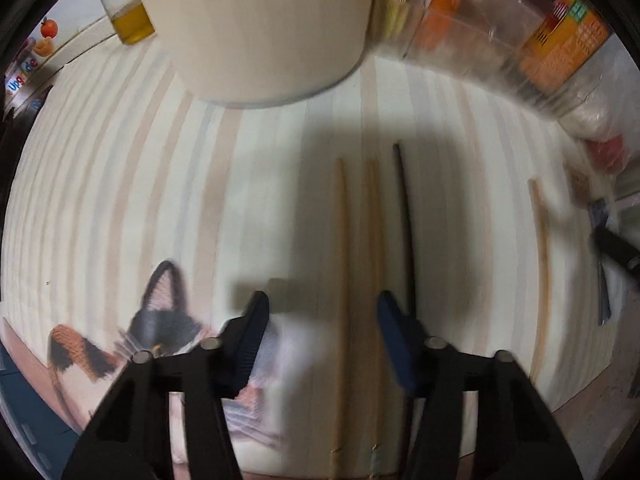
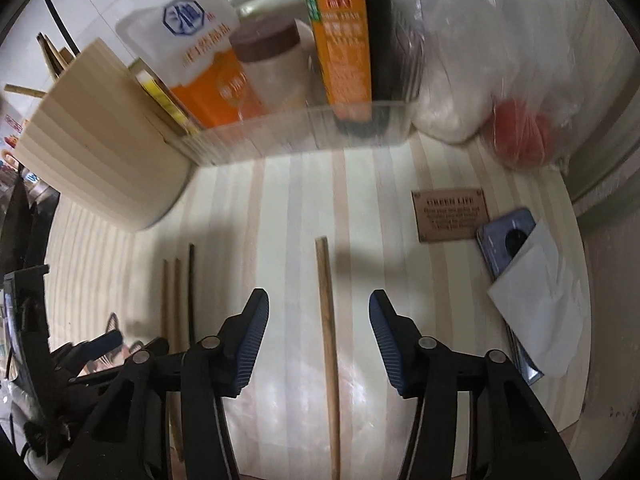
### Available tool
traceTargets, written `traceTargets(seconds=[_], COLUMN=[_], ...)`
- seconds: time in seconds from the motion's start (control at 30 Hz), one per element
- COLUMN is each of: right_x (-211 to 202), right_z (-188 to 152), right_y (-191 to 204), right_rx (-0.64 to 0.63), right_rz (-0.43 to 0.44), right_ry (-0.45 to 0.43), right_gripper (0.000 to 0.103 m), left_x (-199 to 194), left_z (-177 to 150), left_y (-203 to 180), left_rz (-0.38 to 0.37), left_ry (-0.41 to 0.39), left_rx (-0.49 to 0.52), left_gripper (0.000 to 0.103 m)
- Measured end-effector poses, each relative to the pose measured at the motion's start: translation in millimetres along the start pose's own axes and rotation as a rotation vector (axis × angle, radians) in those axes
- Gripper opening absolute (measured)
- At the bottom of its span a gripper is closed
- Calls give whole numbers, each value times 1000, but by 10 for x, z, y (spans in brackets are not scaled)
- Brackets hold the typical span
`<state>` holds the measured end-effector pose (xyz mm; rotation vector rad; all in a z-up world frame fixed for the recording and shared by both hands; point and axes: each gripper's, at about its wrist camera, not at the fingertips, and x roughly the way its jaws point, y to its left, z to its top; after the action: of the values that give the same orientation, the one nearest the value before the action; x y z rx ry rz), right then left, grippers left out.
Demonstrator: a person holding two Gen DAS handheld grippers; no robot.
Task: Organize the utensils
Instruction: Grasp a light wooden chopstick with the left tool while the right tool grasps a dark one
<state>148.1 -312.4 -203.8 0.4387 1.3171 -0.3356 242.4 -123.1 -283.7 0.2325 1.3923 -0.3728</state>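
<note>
In the left wrist view, three chopsticks are seen lying side by side on the striped mat [image 1: 120,208]: two light chopsticks [image 1: 342,280] and a dark chopstick [image 1: 406,232]. A cat print [image 1: 160,320] on the mat's near left is shown only here. The holder [image 1: 260,28] is seen at the far edge.

Only in the right wrist view are a phone [image 2: 506,240], a "GREEN LIFE" plaque [image 2: 450,216], a clear tray [image 2: 296,136] of bottles and chopsticks standing in the holder [image 2: 100,140] shown.

The left gripper [image 1: 322,320] is pointed down with its jaws partly parted astride the light pair, no pad pressed on them. The right gripper [image 2: 318,316] is likewise held downward, jaws moderately parted, with a single brown chopstick [image 2: 328,340] lying between them, untouched.
</note>
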Motion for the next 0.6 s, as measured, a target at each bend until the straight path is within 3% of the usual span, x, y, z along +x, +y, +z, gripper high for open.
traceTargets(seconds=[0.07, 0.1, 0.37, 0.5, 0.6], right_x=[35, 48, 361, 568, 728], right_z=[-28, -44, -35, -51, -113], right_y=[17, 36, 582, 957, 1187], right_rx=[-4, -7, -81, -156, -220], right_rz=[1, 6, 153, 157, 124], right_ry=[14, 21, 120, 171, 214], right_gripper=[53, 53, 47, 46, 33], left_x=[22, 41, 12, -27, -31], left_z=[10, 5, -199, -286, -310], left_y=[-40, -30, 391, 580, 665], left_rz=[13, 7, 52, 57, 54], left_ry=[3, 9, -9, -6, -6], left_rx=[20, 18, -73, -117, -138], left_gripper=[9, 5, 4, 4, 4])
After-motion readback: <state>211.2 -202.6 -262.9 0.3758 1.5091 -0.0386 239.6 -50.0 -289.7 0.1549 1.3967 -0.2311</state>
